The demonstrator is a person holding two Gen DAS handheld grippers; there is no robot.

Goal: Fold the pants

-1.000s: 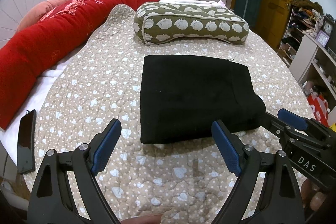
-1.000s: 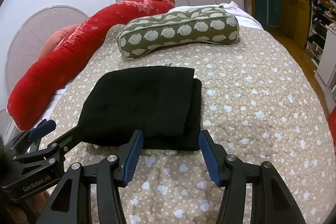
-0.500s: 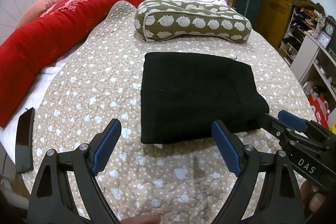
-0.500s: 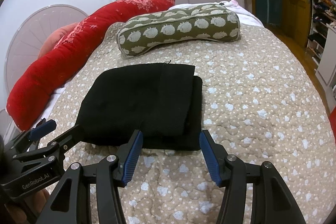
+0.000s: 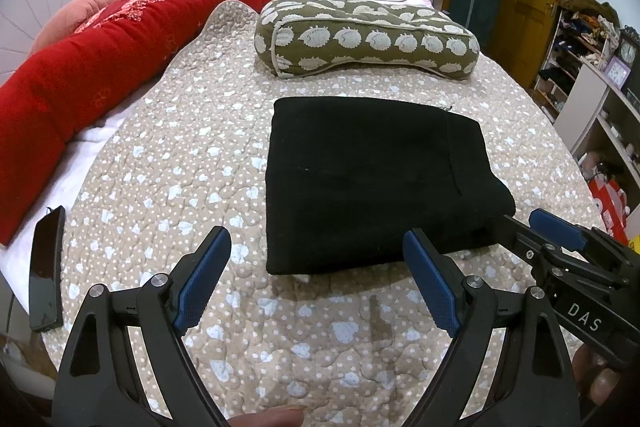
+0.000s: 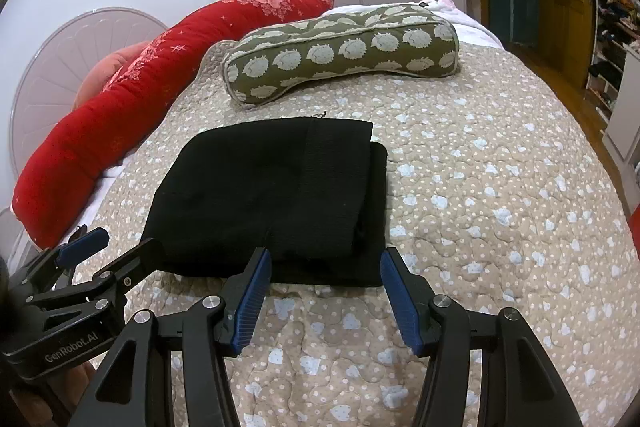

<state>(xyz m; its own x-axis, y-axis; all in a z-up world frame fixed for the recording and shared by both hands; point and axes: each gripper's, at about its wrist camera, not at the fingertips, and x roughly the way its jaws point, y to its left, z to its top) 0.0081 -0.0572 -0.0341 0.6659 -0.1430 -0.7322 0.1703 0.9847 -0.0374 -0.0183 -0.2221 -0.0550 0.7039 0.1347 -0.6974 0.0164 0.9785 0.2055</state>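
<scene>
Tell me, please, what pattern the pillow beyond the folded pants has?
The pillow is olive green with pale hedgehog shapes, clearest in the right wrist view.

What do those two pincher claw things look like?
Both are black frames with silver bolts. The left gripper has two long fingers with ribbed blue pads. The right gripper matches it. White lettering reads "DAS" on one body and "GenRobot.AI" on the other.

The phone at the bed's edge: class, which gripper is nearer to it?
Left. The left gripper hovers open, with the phone just off its left side; the right gripper, also open, sits beyond it, across the folded pants.
</scene>
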